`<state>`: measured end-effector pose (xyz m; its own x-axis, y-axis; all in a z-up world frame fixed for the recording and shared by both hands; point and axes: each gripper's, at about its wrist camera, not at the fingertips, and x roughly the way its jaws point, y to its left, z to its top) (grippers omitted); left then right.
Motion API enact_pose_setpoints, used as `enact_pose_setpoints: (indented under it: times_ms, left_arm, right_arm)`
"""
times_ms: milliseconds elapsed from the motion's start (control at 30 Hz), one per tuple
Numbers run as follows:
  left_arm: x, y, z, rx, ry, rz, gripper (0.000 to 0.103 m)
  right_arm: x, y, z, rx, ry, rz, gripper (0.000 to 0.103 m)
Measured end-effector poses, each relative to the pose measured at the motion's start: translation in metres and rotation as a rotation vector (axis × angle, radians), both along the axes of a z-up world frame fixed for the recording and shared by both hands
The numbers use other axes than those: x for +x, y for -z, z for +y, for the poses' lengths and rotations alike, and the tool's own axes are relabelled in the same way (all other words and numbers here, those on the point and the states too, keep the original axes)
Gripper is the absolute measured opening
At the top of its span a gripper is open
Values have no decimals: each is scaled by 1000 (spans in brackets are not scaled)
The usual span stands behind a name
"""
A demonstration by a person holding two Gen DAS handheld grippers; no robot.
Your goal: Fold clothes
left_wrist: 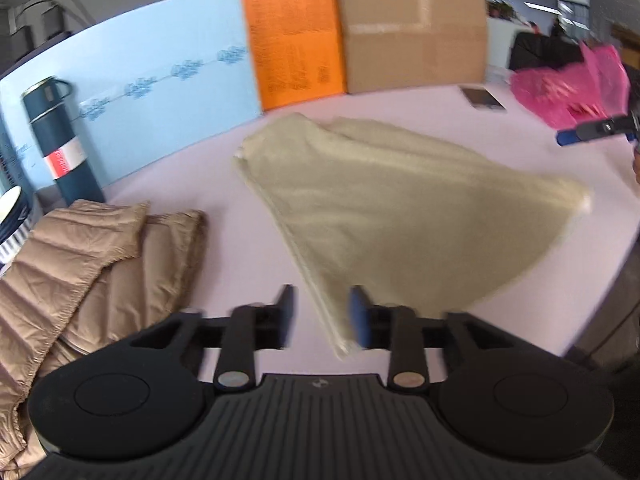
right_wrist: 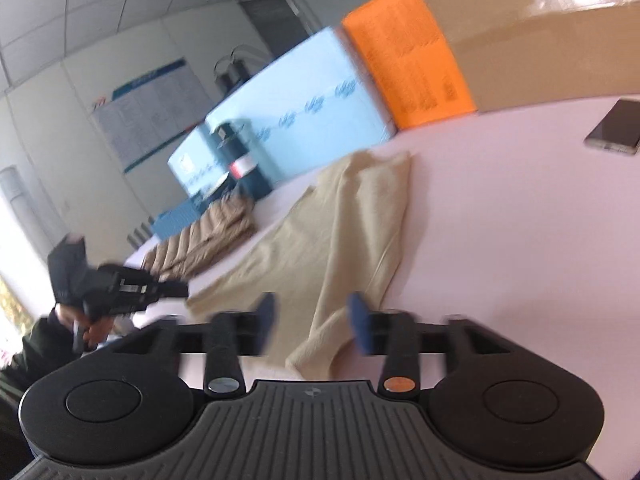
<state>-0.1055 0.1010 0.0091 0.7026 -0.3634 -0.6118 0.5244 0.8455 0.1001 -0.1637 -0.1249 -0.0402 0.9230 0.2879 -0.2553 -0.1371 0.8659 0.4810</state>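
A beige garment point(left_wrist: 380, 208) lies folded into a rough triangle on the pale pink table point(left_wrist: 240, 240). My left gripper point(left_wrist: 322, 316) is open, and the garment's near corner lies between its fingers, close to the right blue pad point(left_wrist: 358, 316). In the right wrist view the same garment point(right_wrist: 332, 232) stretches away, with a fold of it lying under the open right gripper point(right_wrist: 313, 320). Neither pair of pads presses on the cloth. The right gripper point(left_wrist: 566, 137) shows at the left view's right edge. A hand holds the left gripper point(right_wrist: 182, 291) at the garment's far corner.
A tan quilted jacket point(left_wrist: 80, 272) lies folded at the left. A dark thermos point(left_wrist: 60, 140) stands behind it. A light blue board point(left_wrist: 140, 80), an orange board point(left_wrist: 296, 40) and a cardboard box point(left_wrist: 416, 32) line the back. A phone point(left_wrist: 482, 98) and pink bag point(left_wrist: 568, 88) sit far right.
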Motion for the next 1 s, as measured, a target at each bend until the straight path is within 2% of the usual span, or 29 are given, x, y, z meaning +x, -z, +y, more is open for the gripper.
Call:
enact_pose_setpoints:
  times_ms: [33,133,267,300,333,400,467,567,700,800,833,867,900,933,967,1000]
  left_arm:
    - [8,-7,1,-19,-27,-11,62]
    - [38,-36,-4,-46,-69,-52,65]
    - [93,-82,-39,-20,-104,-139,70]
    - [107,-92,-50,-21,-107,-169,74]
    - [121,-101,-62,-24,-109,-199,83]
    - [148,-105,-87,-29,-106,-261,85]
    - [176,-99,-112,-13,-128,-300,85]
    - [221,-73,-141,34,-182,-315,85]
    - [280,-28,-158,42,-250,-215,84]
    - [312,10,-161,66,-271,-138,84]
    - [318,20,-161,68,-275,-121,83]
    - [322,29,-159,64,-279,-105,78]
    - [325,36,-156,36,-282,-95,54]
    - [327,44,-150,1,-283,-70,12]
    - [332,50,-147,-7,-265,-20,1]
    - [332,54,-144,-13,-227,12,0]
  right_arm:
    - [5,-5,-4,-6,6,-17,53]
    - [33,-27,-11,-40,5,-31,56]
    - [87,-74,-18,-107,-5,-93,71]
    - [102,-87,-22,-99,-2,-129,72]
    - [118,-99,-25,-98,-4,-167,74]
    - [151,-120,-30,-101,-11,-244,88]
    - [182,-128,-37,-106,16,-296,89]
    - [232,-112,-49,-98,87,-271,89]
    - [292,-67,-62,-144,129,-133,89]
    - [318,-19,-79,-55,132,-81,90]
    - [326,-5,-85,-17,122,-30,90]
    - [333,5,-92,4,112,26,90]
    - [337,13,-96,2,118,61,90]
    - [339,16,-100,18,119,78,91]
    - [340,19,-104,42,116,90,93]
    - [340,19,-104,50,102,82,100]
